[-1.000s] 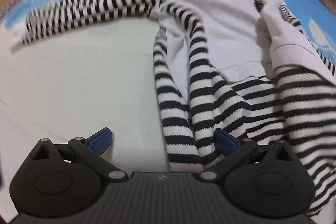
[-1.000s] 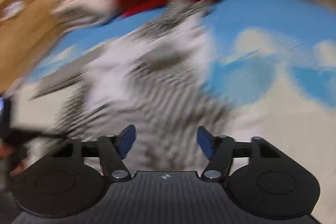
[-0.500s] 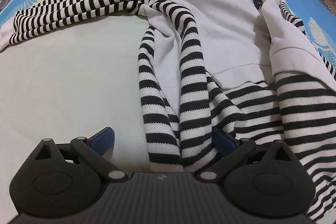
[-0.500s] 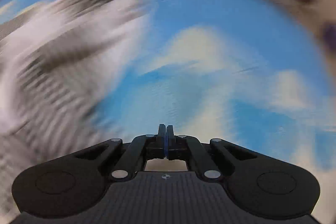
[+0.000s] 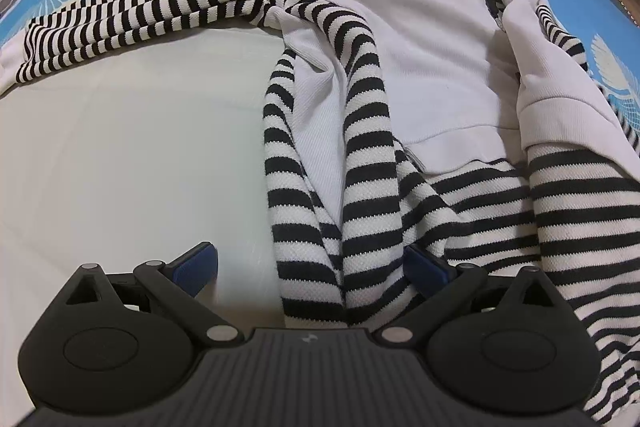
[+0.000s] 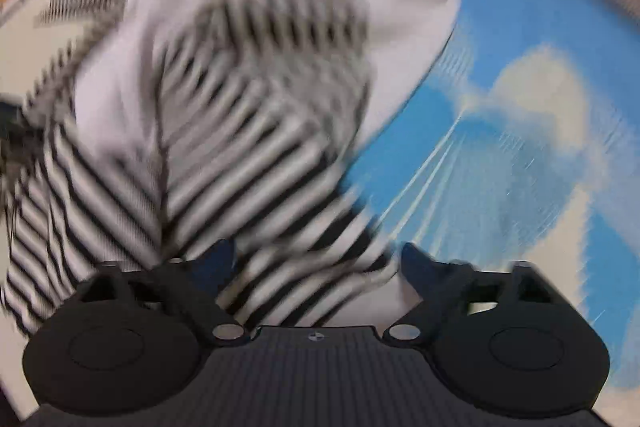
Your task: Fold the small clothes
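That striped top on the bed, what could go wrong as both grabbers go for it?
The striped top lies bunched, with one sleeve draped over its body, so the open left gripper may pinch several layers. The right gripper, jaws just reopened over the hem, shows a blurred view, so it may close off target. Lifting could also drag the outstretched sleeve crooked.

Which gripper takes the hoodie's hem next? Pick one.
Left, probably: the left gripper has open jaws straddling the striped hoodie hem in a sharp view. The right gripper, jaws just opening, is blurred.
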The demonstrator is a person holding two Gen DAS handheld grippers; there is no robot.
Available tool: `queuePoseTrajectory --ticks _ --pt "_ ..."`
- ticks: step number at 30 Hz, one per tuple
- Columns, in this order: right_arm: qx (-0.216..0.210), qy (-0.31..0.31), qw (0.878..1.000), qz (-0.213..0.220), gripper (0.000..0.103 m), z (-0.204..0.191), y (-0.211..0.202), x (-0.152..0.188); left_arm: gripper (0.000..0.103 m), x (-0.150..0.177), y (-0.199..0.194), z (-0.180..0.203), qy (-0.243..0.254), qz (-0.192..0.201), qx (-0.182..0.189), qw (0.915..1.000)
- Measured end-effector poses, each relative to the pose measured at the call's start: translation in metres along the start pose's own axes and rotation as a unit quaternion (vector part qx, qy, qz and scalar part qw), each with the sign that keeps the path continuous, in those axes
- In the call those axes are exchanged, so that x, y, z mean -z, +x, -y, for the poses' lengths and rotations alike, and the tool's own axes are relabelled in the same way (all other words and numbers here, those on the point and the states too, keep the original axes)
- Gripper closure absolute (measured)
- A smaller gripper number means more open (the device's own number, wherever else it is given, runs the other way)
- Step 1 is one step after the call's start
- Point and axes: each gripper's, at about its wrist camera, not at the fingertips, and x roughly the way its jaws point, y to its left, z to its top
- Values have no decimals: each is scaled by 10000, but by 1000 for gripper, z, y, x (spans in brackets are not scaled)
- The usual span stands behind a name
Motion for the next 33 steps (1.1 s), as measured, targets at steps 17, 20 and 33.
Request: queuePoseTrajectory --ticks 17,20,33 --pt "3890 2212 8822 1463 11 175 -165 12 3 -2 -2 2 0 -37 -46 10000" --pt "2711 1614 9393 1345 11 111 -132 37 3 -1 -5 3 35 -19 -4 10000" --pt "34 2513 9634 930 90 -84 -63 146 96 22 -56 -17 -83 375 796 9961"
